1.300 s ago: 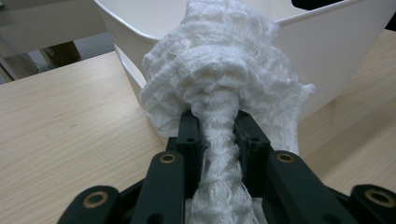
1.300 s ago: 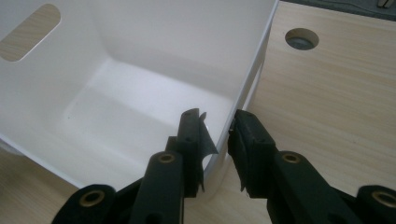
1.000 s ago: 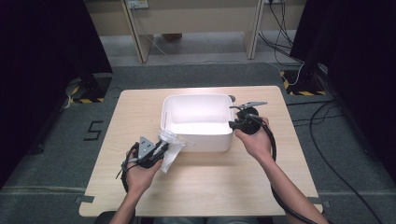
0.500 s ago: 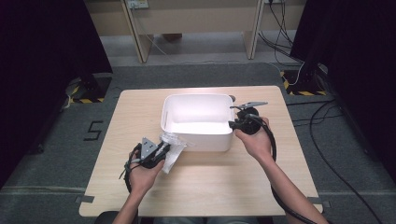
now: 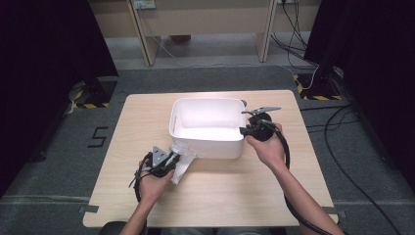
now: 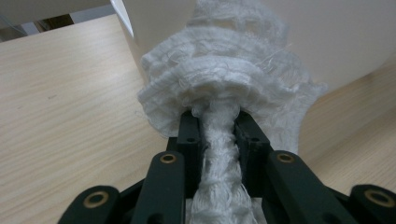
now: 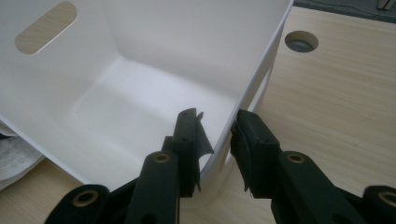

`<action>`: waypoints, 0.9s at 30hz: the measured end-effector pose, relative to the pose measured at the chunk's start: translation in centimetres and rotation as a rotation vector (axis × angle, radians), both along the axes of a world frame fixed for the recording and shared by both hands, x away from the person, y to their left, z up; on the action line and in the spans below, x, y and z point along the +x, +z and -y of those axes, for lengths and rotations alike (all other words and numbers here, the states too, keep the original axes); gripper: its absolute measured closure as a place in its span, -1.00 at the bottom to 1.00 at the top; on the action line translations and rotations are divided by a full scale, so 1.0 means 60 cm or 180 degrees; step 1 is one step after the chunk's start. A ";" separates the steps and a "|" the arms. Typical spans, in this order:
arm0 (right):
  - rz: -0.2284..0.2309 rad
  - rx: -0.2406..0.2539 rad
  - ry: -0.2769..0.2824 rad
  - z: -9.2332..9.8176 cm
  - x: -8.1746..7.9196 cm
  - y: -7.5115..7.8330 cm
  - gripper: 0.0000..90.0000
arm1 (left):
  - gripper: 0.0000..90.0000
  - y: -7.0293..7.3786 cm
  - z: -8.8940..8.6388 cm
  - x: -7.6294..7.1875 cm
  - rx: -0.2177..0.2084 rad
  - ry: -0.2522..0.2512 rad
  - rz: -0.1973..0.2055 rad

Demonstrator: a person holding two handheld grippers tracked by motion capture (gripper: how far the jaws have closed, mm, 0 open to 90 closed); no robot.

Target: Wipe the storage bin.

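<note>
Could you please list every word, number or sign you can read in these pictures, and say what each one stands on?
"5": black digit on the grey floor, left of the table.
Yellow-and-black hazard stripes on the floor, no text.
White bin, white cloth, both tongs: no lettering readable.

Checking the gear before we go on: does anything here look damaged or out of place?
Yes. On the right gripper, straddling the white bin's wall, one pad's black lining looks peeled and ragged. The white cloth clamped in the left gripper is frayed but tidy.
</note>
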State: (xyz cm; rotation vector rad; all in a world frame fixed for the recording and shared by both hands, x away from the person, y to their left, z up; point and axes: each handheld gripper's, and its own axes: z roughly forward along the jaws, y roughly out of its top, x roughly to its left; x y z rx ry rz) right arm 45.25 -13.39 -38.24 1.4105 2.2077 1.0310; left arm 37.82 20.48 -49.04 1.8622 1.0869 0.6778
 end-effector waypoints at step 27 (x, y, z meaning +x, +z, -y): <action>-0.0022 0.0033 -0.0019 0.001 0.001 0.000 0.56 | 0.67 0.043 0.022 -0.005 -0.0162 -0.0077 0.0113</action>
